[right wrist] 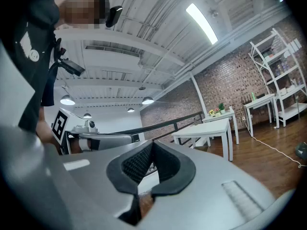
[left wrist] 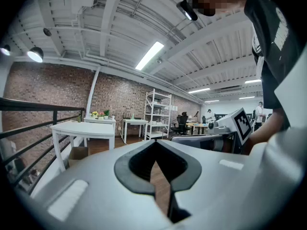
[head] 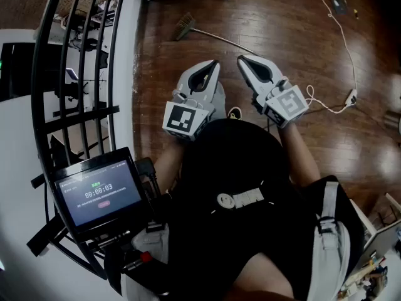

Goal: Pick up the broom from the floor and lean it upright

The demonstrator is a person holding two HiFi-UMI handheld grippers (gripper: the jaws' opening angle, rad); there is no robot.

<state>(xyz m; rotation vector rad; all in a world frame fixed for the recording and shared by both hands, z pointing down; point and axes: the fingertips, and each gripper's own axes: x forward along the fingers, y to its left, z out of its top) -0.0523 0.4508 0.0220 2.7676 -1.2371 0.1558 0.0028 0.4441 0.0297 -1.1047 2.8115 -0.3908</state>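
Straw-bristled broom with thin pale handle (head: pixel 216 38) lies flat on dark wooden floor (head: pixel 282 17), just beyond both grippers. Long axis: bristles far-left, handle end near-right, nearest the right gripper (head: pixel 244 60). Left gripper (head: pixel 212 64) slightly farther off. Both jaws together, empty. Black metal railing (head: pixel 81 55) bounds left, white cable (head: pixel 341 36) right; open floor ahead.

ahead: wood floor (head: pixel 282 17) open | left: black railing (head: pixel 81 116) blocks | right: 1 white cable (head: pixel 353 95) trailing

Bright ceiling strip lights (left wrist: pixel 149 55), fisheye warping, dark vignetted corners
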